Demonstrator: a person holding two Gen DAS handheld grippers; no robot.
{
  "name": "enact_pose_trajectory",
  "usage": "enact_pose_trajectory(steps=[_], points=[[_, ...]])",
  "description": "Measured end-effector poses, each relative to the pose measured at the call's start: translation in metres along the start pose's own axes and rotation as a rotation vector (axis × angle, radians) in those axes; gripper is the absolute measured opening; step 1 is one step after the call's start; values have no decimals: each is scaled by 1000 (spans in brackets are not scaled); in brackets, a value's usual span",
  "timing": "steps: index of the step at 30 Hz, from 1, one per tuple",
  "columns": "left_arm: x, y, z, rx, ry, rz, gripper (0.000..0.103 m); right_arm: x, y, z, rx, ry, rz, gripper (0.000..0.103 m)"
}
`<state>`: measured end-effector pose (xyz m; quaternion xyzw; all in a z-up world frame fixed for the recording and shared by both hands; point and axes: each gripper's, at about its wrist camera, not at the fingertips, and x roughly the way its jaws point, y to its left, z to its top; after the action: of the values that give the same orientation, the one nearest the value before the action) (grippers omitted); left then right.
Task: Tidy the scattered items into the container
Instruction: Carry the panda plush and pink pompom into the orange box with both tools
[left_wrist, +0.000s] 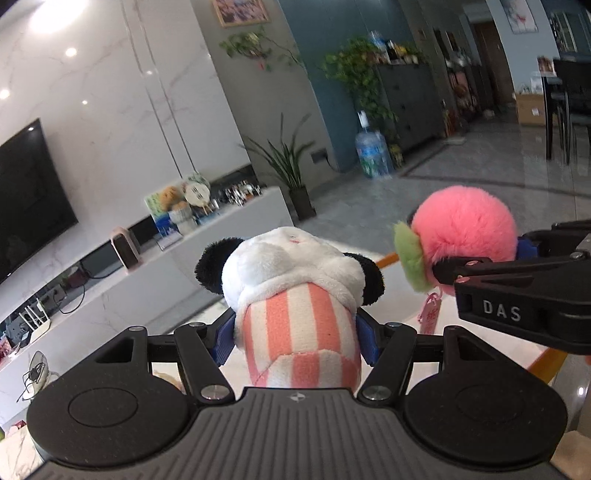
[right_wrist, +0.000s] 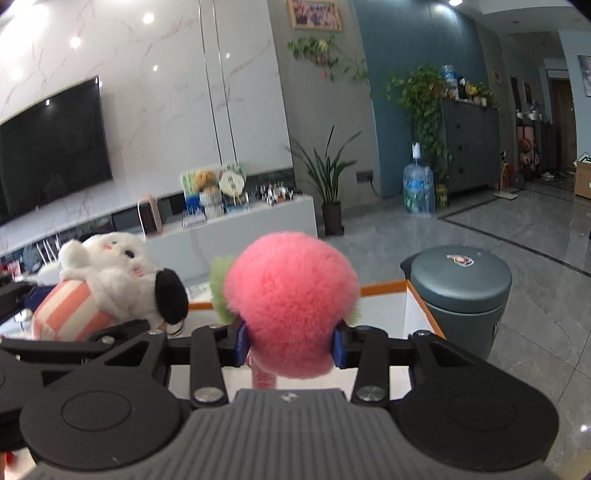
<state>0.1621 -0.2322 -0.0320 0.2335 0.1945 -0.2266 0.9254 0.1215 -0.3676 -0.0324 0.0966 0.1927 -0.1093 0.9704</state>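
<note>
The plush dog (left_wrist: 295, 291), white with black ears and a pink-and-white striped body, is held off the table in the left tongs (left_wrist: 297, 338), whose blue pads (left_wrist: 224, 341) press into the striped body from both sides, so these tongs are pinching the dog with its head pointing away from the camera. In the right wrist view the same dog (right_wrist: 110, 288) appears to the left of the pink pompom (right_wrist: 291, 306), lying on its side in the air with one black ear hanging toward the pompom. The pompom, a round fluffy ball with a green leaf tuft (left_wrist: 408, 258) on its left side, is pinched in the right tongs (right_wrist: 291, 345), blue pads (right_wrist: 242, 341) sunk into the fur on either side; a pink tag (left_wrist: 430, 310) dangles below it. In the left wrist view the pompom (left_wrist: 463, 229) sits to the right of the dog and near it, with the right tongs (left_wrist: 476, 258) reaching in from the right edge. Below and behind the pompom runs the orange rim of a white box (right_wrist: 417, 306), the container, on the pale table (left_wrist: 480, 343). Right of the pompom, just beside the box's far corner, stands a dark grey-green lidded bin (right_wrist: 461, 295) on the grey floor (right_wrist: 535, 229).
</note>
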Motion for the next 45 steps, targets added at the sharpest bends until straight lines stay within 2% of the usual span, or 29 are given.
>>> enact_pose_trajectory(steps=[8,13,23,30,36,38,45], points=[[50,-18,-7,80,113,-27,74,49,-12,2,-28,147,55,44],[68,-21,-15,114,172,-40,74,80,-16,4,-43,242,96,44],[99,-29,-27,185,298,-57,75,117,-3,6,-34,421,198,44],[104,-24,-33,158,340,-80,77,118,-2,6,5,434,208,45],[108,-20,-32,139,359,-83,79,102,-13,-2,99,387,107,51],[110,-20,-31,139,366,-80,80,98,-13,-4,108,370,80,59],[103,-27,-32,175,319,-43,80,104,-11,-13,124,395,53,62]])
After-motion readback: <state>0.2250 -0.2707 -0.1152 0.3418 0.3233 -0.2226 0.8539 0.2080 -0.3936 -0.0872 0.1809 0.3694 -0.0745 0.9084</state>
